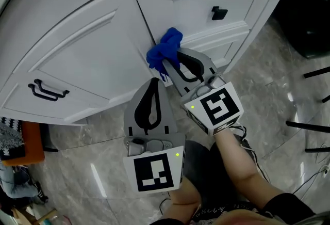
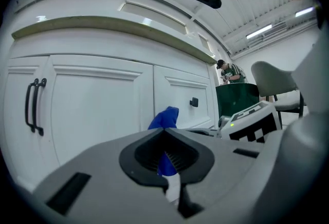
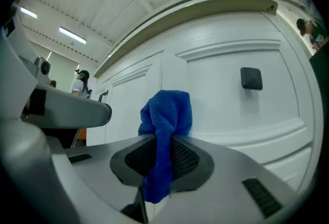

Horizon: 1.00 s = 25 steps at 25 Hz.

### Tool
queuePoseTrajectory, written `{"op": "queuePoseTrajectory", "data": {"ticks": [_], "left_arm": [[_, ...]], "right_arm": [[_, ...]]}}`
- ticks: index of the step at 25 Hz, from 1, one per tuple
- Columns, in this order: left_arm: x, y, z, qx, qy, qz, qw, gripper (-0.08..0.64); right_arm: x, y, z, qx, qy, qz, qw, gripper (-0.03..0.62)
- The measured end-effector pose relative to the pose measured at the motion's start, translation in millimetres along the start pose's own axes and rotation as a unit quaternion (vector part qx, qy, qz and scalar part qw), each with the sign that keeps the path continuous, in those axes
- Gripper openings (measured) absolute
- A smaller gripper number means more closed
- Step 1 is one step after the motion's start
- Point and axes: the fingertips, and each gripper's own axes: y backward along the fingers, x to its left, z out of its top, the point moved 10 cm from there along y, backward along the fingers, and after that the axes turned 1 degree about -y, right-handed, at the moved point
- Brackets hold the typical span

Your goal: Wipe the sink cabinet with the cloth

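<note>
The blue cloth [image 1: 166, 50] is bunched against the white sink cabinet [image 1: 93, 48], on the strip between the door and the drawers. My right gripper [image 1: 172, 62] is shut on the cloth [image 3: 167, 115], which sticks out above its jaws and hangs down between them. My left gripper [image 1: 153, 82] hovers just below and to the left, its jaws shut with nothing held. In the left gripper view the cloth [image 2: 165, 118] shows beyond the shut tips [image 2: 165, 133], in front of the cabinet [image 2: 97, 105]. In the right gripper view the drawer front [image 3: 226, 94] is right behind the cloth.
A black bar handle [image 1: 46, 90] is on the left door and a black knob [image 1: 219, 12] on the upper drawer. Grey marble floor [image 1: 268, 79] lies below. An orange object [image 1: 23, 144] sits at the left, thin black legs [image 1: 309, 126] at the right. A green bin [image 2: 236, 97] stands beyond the cabinet.
</note>
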Motion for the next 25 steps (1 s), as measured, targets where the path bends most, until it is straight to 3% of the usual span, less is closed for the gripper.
{"op": "queuePoseTrajectory", "data": {"ticks": [9,20,25], "left_arm": [[-7,0,2,0.004,-0.01,-0.003,0.9999,0.006],[-22,-2,8,-0.002,-0.022,-0.012,0.9997,0.006],[-25,-5,8,0.001,-0.027,-0.01,0.9996,0.006]], "right_arm": [[3,-1,2,0.004,0.025,-0.006,1.0,0.075],[-1,0,0,-0.005,0.021,-0.006,1.0,0.075],[-4,3,2,-0.002,0.058,-0.02,0.998,0.076]]}}
